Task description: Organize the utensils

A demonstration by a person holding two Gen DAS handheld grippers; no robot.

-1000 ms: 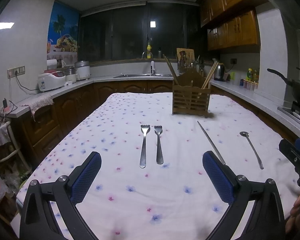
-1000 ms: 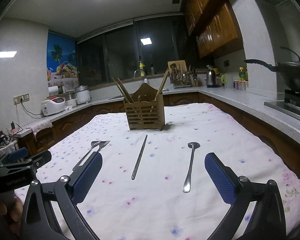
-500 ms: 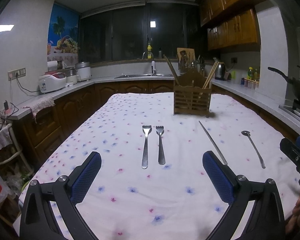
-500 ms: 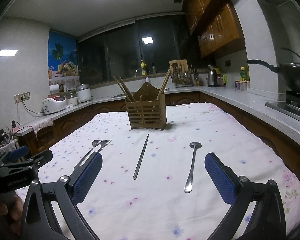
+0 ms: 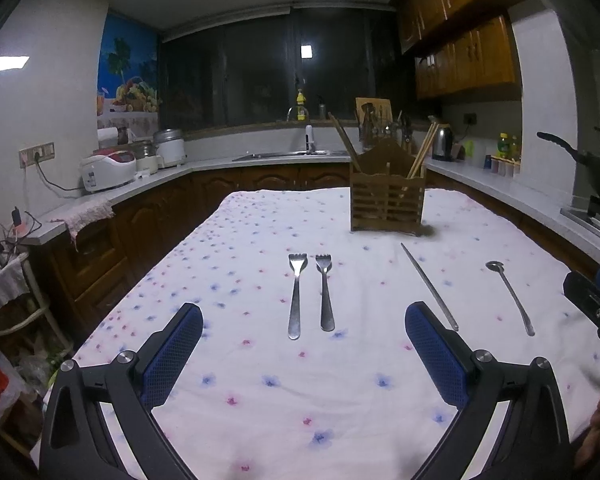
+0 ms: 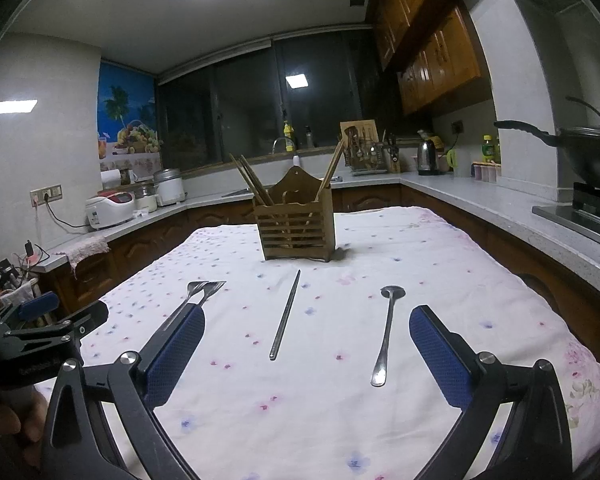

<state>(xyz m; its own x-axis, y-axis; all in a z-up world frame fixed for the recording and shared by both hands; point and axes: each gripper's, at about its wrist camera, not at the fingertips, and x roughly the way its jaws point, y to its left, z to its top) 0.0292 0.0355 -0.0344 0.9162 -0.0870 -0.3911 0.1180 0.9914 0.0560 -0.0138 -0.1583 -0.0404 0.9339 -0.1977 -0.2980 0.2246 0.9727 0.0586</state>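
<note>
- Utensils lay loose on the tabletop (image 5: 260,420): two forks (image 5: 310,294) side by side, handles toward the cameras; a metal chopstick (image 6: 286,318) to their right; a long-handled spoon (image 6: 385,334) farther right, well apart.
- Wooden holder (image 6: 296,230) stood upright behind them, near the chopstick's far tip, with wooden chopsticks (image 6: 250,178) already leaning out of it.
- Left gripper (image 5: 304,354) hovered low before the forks, fingers spread wide, pinching nothing.
- Right gripper (image 6: 306,354) hovered before the chopstick and spoon, fingers likewise spread and empty.
- Judgement: scene fit either utensils awaiting the holder or utensils laid out in a row; could not tell which.
- Any pickup would call for care: thin, flat metal on soft cloth. Pinch across a handle, square on, low enough to catch it without bunching the cloth; take one fork at a time.
</note>
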